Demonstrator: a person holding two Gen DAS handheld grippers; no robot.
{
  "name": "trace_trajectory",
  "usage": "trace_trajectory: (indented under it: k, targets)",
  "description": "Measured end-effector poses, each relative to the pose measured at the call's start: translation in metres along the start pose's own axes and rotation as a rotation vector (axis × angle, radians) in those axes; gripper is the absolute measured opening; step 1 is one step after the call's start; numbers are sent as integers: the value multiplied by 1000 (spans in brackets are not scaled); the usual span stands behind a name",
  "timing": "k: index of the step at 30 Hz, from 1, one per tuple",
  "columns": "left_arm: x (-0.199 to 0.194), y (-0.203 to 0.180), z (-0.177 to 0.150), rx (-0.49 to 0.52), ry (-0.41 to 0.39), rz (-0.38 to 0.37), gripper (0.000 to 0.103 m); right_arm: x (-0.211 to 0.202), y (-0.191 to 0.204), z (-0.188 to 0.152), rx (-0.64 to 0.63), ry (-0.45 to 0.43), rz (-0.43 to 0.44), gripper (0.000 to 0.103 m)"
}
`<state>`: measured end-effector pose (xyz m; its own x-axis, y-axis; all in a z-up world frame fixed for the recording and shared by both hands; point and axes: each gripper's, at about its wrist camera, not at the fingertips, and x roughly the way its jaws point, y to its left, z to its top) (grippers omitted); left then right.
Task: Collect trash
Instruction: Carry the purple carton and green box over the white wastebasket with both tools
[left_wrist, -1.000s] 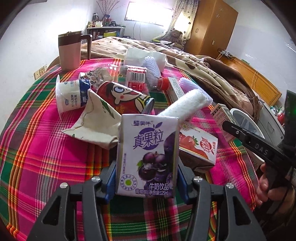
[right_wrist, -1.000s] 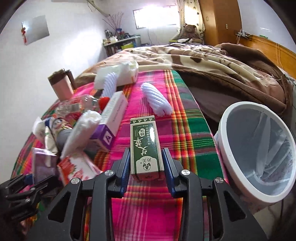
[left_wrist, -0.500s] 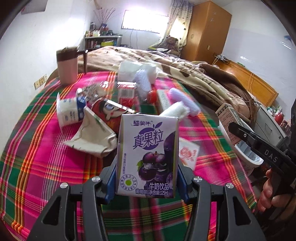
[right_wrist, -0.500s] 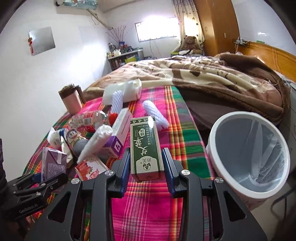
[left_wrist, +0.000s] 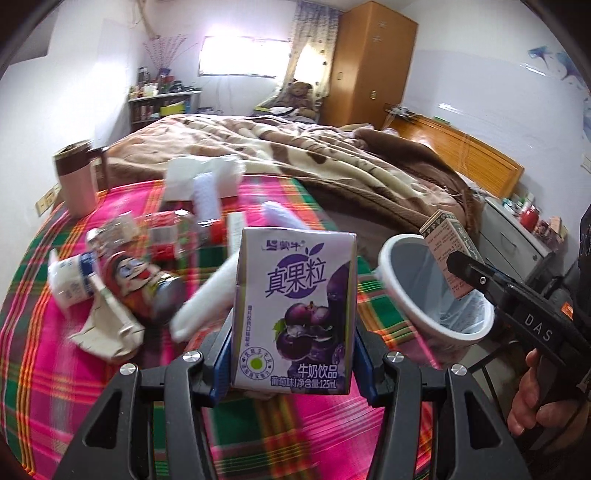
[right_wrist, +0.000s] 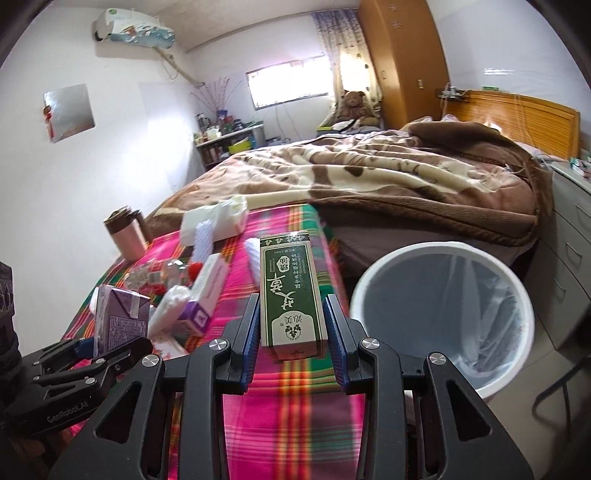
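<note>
Holding a purple milk carton (left_wrist: 295, 314) upright at lower centre of the left wrist view, the left gripper (left_wrist: 291, 354) has its blue pads clamped on the carton's two sides. The right gripper (right_wrist: 291, 332) is clamped the same way on a green box (right_wrist: 291, 291), lower centre of its own view. A white trash bin (right_wrist: 443, 325) with a clear liner stands at right of that frame, beside the plaid cloth (right_wrist: 288, 406). In the left wrist view the green box sits above the bin's rim at right. Remaining litter at left of frame: yogurt cup (left_wrist: 70, 280), red can (left_wrist: 140, 284), crumpled paper (left_wrist: 107, 328), white roll (left_wrist: 207, 299). A brown mug (left_wrist: 75, 181) stands at upper left.
</note>
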<state>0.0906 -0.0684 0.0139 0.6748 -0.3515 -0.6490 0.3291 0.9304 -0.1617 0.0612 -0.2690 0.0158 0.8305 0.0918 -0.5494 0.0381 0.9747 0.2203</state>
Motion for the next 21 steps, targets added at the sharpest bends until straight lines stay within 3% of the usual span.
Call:
trace_trajectory:
  k: [21]
  targets:
    - [72,-112,28,140,98,-173,56,11,-97,-3,135,65,-159,35]
